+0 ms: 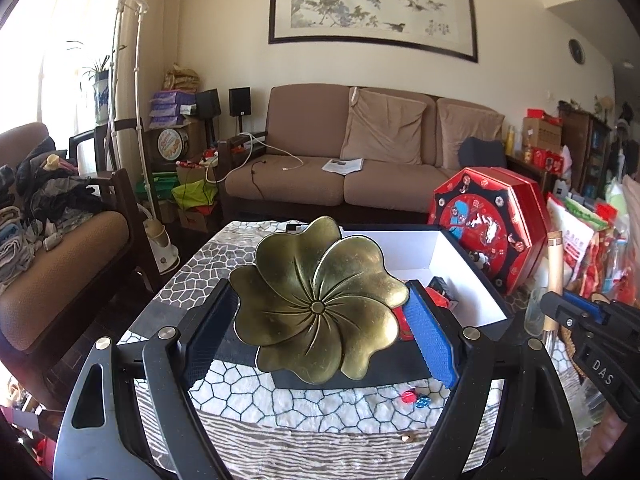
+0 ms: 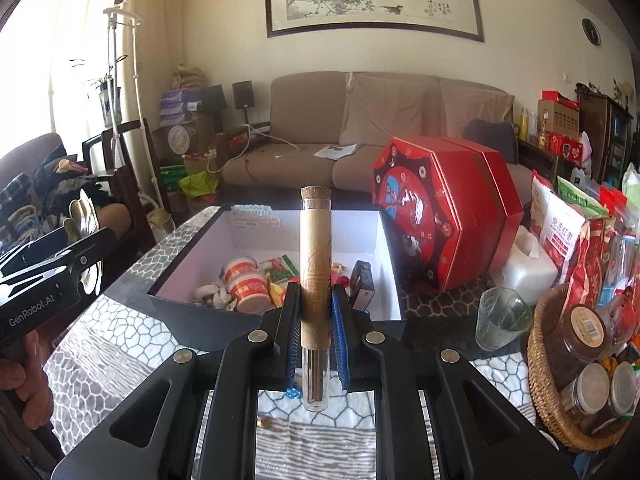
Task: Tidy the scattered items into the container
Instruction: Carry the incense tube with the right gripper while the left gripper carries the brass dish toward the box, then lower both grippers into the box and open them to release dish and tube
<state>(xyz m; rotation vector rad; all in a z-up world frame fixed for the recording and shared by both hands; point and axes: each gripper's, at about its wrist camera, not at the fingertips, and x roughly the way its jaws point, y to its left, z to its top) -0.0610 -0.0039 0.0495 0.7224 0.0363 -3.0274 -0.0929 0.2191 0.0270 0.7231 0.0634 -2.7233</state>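
The left gripper [image 1: 320, 320] stands wide, its pads pressing the edges of a brass flower-shaped dish [image 1: 320, 304] held on edge between them. The right gripper [image 2: 316, 308] is nearly closed on an upright corked glass tube [image 2: 315, 280] wrapped in brown paper. Just beyond both sets of fingers sits the open black box [image 2: 192, 312], white inside, holding small packets. Two small dice [image 1: 416, 399] lie on the patterned cloth [image 1: 280, 408] below the left fingers.

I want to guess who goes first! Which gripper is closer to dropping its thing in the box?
Probably the right gripper. Its corked tube stands just before the open box. The left gripper holds the brass flower dish further left of it.
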